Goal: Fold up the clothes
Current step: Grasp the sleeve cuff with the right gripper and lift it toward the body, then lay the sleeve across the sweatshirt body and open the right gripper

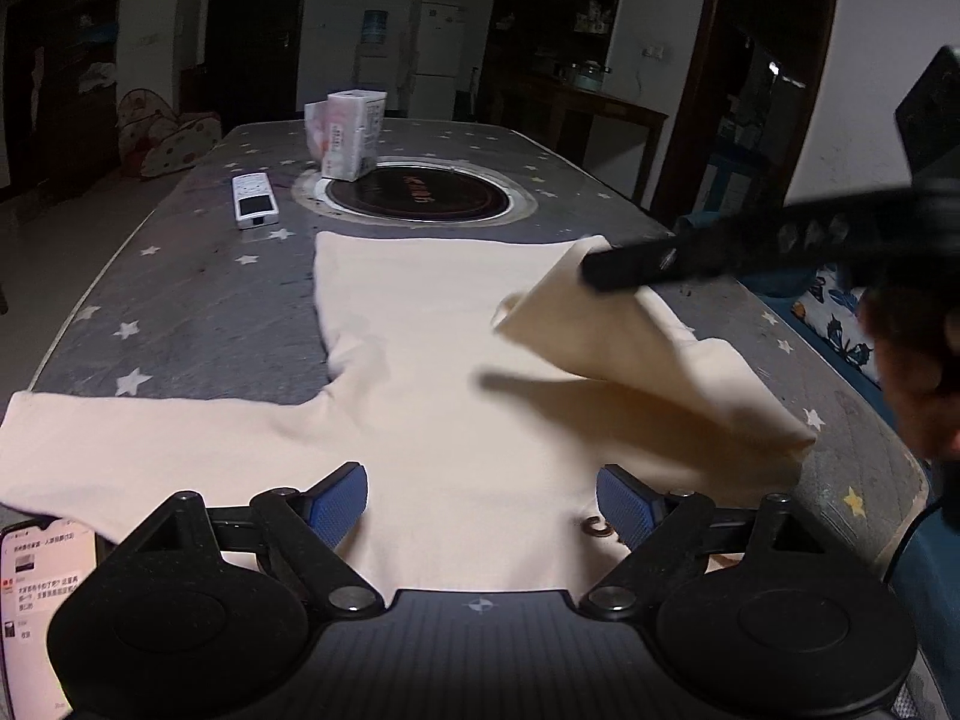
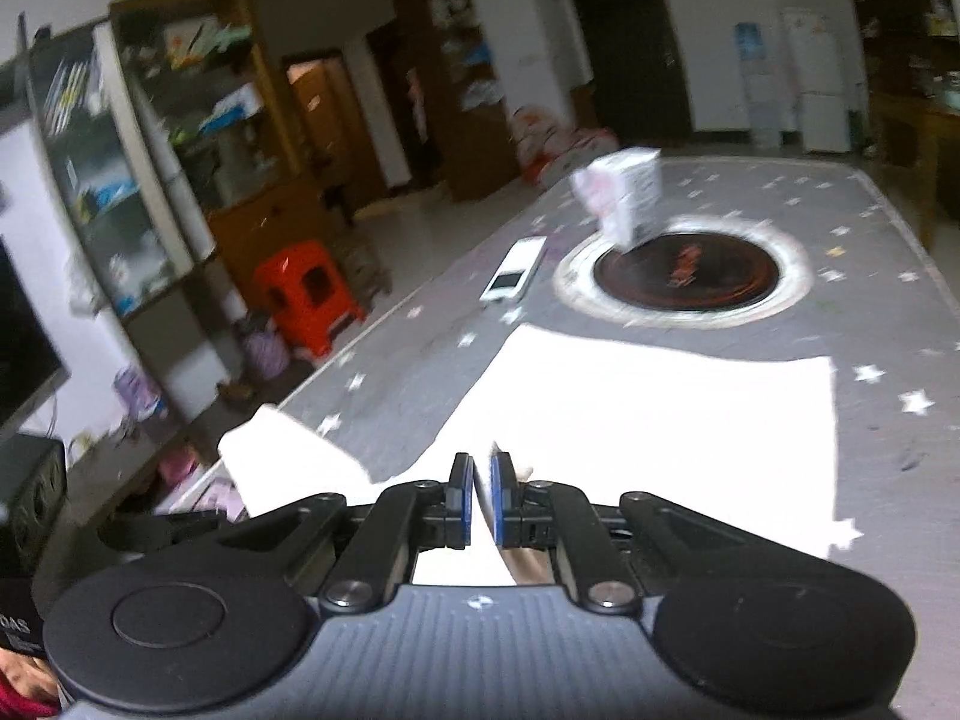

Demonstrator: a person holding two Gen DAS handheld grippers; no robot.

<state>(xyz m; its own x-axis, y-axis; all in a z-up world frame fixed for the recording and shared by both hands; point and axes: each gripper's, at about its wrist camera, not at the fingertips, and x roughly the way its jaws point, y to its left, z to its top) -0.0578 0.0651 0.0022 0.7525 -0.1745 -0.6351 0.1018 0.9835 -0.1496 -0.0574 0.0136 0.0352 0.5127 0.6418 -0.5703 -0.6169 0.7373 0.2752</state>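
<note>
While my right gripper (image 2: 480, 501) pinches the cream shirt (image 1: 432, 360) sleeve, my left gripper (image 1: 480, 507) stands spread; phone (image 1: 42, 594) text unreadable.

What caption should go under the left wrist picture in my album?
Right gripper lifts one sleeve of the cream shirt over the star-patterned table, left gripper open.

One cream long-sleeved shirt (image 1: 432, 360) lies ahead of the left gripper (image 1: 480, 504). Beyond it are one white remote control (image 1: 255, 199), one white carton (image 1: 351, 133) and one round inset hob (image 1: 417, 195). One lit phone (image 1: 42, 606) sits at that gripper's left. Two grippers in all.
</note>
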